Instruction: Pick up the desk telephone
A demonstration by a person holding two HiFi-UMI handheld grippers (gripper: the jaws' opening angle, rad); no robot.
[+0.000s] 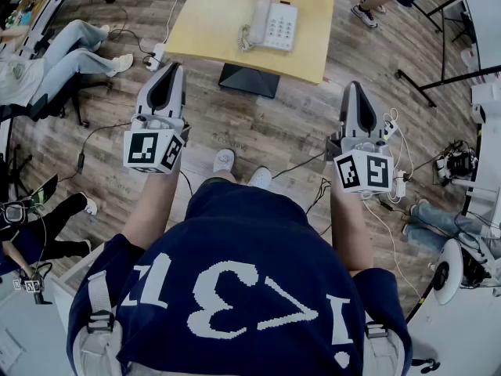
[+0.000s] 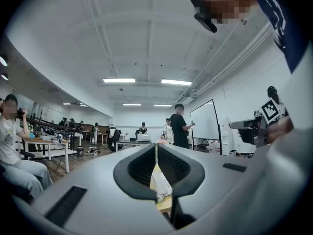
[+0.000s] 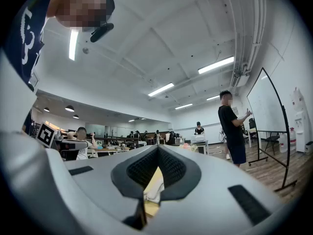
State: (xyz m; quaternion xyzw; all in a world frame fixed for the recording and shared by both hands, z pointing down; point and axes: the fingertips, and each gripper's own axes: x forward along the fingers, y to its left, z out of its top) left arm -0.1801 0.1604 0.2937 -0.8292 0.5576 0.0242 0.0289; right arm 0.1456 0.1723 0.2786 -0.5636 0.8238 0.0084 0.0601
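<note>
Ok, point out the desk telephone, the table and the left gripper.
desk telephone (image 1: 278, 26), head view, its keypad.
table (image 1: 211, 22), head view, bare top left of the telephone.
left gripper (image 1: 175, 67), head view, its closed jaw tips.

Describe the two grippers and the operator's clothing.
The left gripper and right gripper match: grey tapered jaws with black ribbed pads, and each carries a white cube bearing black square markers. The person wears a navy short-sleeved shirt with white numerals.

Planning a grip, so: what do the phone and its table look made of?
Phone: likely moulded plastic, off-white, smooth shell with a keypad. Table: probably laminated board, pale yellow, flat and even, no grain visible; uncertain from this distance.
</note>
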